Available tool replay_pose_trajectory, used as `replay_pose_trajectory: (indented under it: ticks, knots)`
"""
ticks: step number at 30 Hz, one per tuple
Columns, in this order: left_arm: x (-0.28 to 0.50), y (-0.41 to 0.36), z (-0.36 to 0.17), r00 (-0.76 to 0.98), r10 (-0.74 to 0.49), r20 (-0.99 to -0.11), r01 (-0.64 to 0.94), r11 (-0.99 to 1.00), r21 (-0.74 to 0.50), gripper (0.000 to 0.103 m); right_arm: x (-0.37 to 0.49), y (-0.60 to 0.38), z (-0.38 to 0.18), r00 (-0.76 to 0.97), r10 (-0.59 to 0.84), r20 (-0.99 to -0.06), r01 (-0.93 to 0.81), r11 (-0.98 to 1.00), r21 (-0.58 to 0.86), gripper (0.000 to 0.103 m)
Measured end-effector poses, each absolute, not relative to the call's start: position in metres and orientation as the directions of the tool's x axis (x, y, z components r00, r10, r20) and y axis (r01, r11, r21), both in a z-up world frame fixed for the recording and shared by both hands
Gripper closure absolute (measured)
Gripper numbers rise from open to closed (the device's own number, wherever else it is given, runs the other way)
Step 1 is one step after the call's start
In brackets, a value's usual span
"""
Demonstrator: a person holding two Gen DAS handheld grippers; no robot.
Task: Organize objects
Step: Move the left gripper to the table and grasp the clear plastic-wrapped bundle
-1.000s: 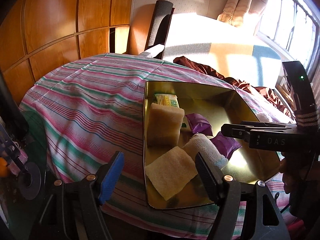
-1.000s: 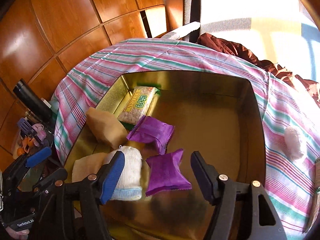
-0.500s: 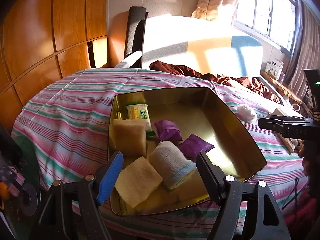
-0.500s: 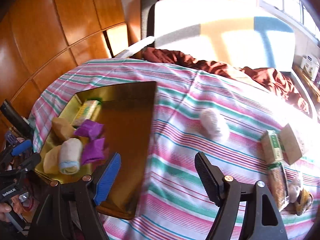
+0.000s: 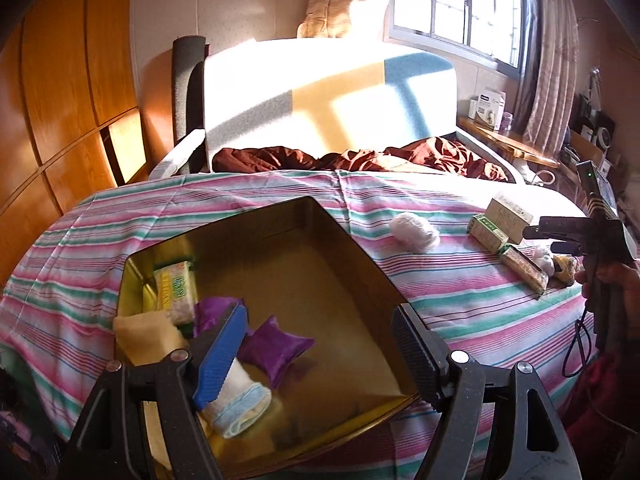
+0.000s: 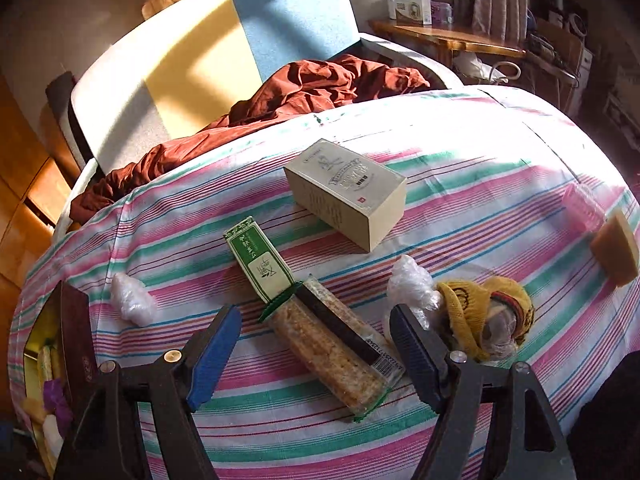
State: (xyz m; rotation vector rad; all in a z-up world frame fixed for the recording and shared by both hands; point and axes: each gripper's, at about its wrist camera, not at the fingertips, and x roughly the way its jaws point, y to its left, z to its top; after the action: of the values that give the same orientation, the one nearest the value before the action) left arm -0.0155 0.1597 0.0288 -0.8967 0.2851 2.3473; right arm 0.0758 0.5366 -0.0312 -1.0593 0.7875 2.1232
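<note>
On the striped bedsheet (image 6: 460,184) the right gripper (image 6: 316,354) hangs over a clear-wrapped cracker pack (image 6: 332,350), jaws spread wide after just opening further, gripping nothing; the pack lies between the fingers but below them. Just beside it lie a green-and-white carton (image 6: 260,260), a beige box (image 6: 346,192), a crumpled plastic wad (image 6: 410,284) and a yellow knit cap (image 6: 480,312). The left gripper (image 5: 320,350), jaws also apart and empty, hovers above the gold tin (image 5: 360,264), which holds two purple sachets (image 5: 276,348), a rolled white sock (image 5: 240,400), a biscuit packet (image 5: 174,292) and yellow sponges (image 5: 140,336).
</note>
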Motion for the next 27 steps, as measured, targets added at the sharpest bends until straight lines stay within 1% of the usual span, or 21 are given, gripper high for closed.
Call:
replay_pose_trajectory:
  ticks: [5,8,13,16,21,23,24,25,27]
  knots:
    - [-0.023,0.210,0.032,-0.506,0.521,-0.687,-0.673,-0.737,-0.063,0.027,0.087,0.552,-0.043,-0.491,0.187,-0.851,-0.773,-0.544,0.326,0.025]
    - [-0.028,0.242,0.030,-0.471,0.534,-0.702,-0.698,-0.713,-0.074,0.027,0.088,0.553,-0.044,-0.497,0.164,-0.852,-0.772,-0.531,0.348,0.025]
    - [-0.037,0.287,0.020,-0.440,0.512,-0.738,-0.722,-0.690,-0.048,0.027,0.088,0.552,-0.038,-0.528,0.156,-0.835,-0.752,-0.543,0.374,0.025]
    - [-0.050,0.310,0.012,-0.394,0.511,-0.764,-0.722,-0.687,-0.086,0.027,0.089,0.550,-0.031,-0.544,0.175,-0.821,-0.744,-0.552,0.375,0.025]
    - [-0.079,0.346,-0.006,-0.342,0.484,-0.806,-0.681,-0.718,-0.143,0.027,0.093,0.551,-0.026,-0.582,0.168,-0.796,-0.727,-0.546,0.416,0.025]
    - [-0.092,0.361,-0.017,-0.329,0.459,-0.825,-0.658,-0.738,-0.148,0.030,0.093,0.552,-0.026,-0.591,0.158,-0.791,-0.721,-0.543,0.430,0.025]
    - [-0.100,0.367,-0.024,-0.325,0.441,-0.837,-0.643,-0.752,-0.146,0.033,0.092,0.551,-0.026,-0.595,0.152,-0.789,-0.717,-0.544,0.436,0.025]
    - [-0.106,0.374,-0.031,-0.319,0.422,-0.849,-0.625,-0.767,-0.146,0.038,0.092,0.551,-0.026,-0.599,0.148,-0.787,-0.712,-0.548,0.439,0.025]
    - [-0.120,0.384,-0.042,-0.301,0.396,-0.868,-0.584,-0.796,-0.160,0.042,0.090,0.550,-0.025,-0.603,0.143,-0.784,-0.705,-0.556,0.441,0.025]
